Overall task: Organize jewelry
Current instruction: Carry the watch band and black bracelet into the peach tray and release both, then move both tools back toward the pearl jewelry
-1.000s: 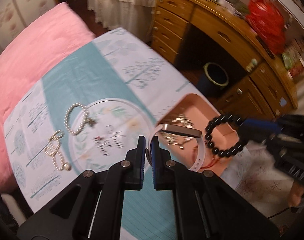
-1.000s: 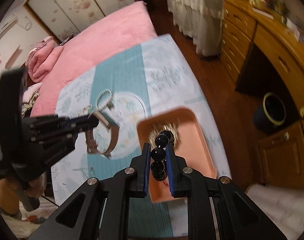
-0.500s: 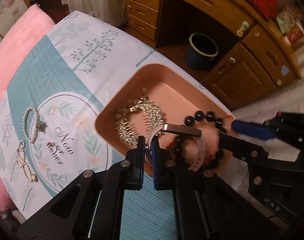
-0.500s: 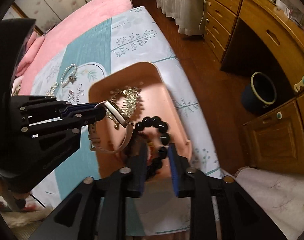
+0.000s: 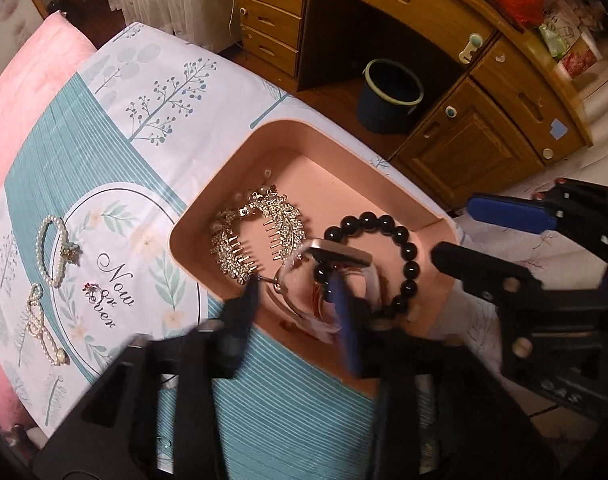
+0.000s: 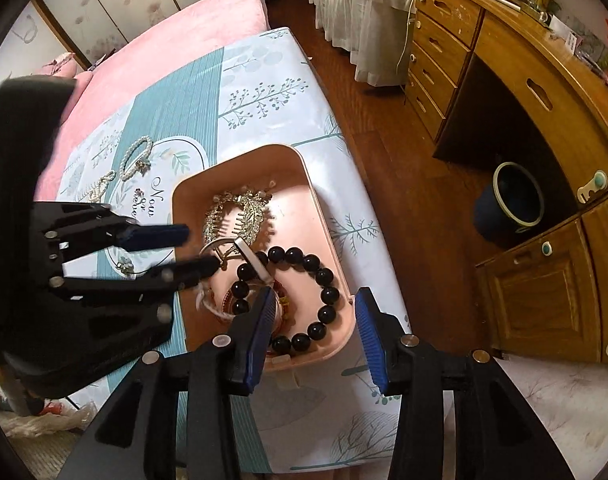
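Both grippers have come down over the peach tray (image 5: 399, 200) since a second ago, and the pieces they carried now lie inside it. Left gripper (image 5: 300, 300): its black jaws are opening, spread apart and blurred, with the pale pink watch band (image 5: 292, 300) lying loose between them and no pad pressing on it. Right gripper (image 6: 315, 332): its blue ribbed pads are opening too, standing wide on either side of the tray's near wall, gripping nothing.

In the right wrist view the black bead bracelet (image 6: 323, 280), a ring of glossy round beads, rests on the tray floor at about 12 o'clock from the right gripper. The watch's flat metal case (image 6: 254, 262) overlaps the ring's 10 o'clock side. A pair of sparkling leaf-shaped hair combs (image 5: 260, 232) with thin metal teeth lies at the tray's far end, at 11 o'clock from the bracelet.

The tray is smooth plastic with rounded corners and sits on a printed cloth (image 5: 104, 160), teal stripes and tree motifs. On the cloth, at 9 o'clock from the tray in the left wrist view, lie a looped pearl bracelet (image 5: 52, 252), a twisted pearl hair clip (image 5: 40, 328) and a tiny ring (image 5: 92, 289).
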Available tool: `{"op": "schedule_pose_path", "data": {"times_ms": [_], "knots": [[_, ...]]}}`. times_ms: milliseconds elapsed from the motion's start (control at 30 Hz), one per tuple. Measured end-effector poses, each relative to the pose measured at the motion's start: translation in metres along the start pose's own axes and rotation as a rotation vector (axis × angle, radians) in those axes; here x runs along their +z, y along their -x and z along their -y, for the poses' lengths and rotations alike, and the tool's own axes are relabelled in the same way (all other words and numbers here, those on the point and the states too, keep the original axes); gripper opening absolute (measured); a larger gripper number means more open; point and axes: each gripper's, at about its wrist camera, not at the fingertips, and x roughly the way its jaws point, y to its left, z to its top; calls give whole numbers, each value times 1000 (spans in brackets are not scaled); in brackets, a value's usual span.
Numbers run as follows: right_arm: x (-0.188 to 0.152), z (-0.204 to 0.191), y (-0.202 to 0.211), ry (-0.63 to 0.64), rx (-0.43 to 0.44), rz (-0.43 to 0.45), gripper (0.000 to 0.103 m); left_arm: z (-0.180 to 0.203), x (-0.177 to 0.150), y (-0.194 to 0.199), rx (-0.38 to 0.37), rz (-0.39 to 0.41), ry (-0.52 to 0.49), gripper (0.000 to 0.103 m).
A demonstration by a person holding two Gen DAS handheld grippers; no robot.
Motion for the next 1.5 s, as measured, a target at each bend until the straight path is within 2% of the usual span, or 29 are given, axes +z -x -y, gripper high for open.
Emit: {"op": "schedule_pose_path", "data": {"times_ms": [33,233,400,700,1067,1333,1500], "knots": [[1,-1,-2,0,0,-2,42,-1,-1,5,2,14,2,53],[10,-12,-1,25,-16,-9,42,-6,-12,30,19,65,3,53],[16,-33,15,81,-25,15,42,-30,-32,62,68,120,29,53],[26,-99,34,206,-1,40,42,-115,-96,109,167,184,241,53],[28,-185,34,330,53,35,42,-193,-186,135,208,199,485,53],[41,-236,26,386,116,22,42,-233,-221,139,199,213,624,53],[62,-261,14,429,128,23,42,-254,-225,133,198,208,674,53]]}}
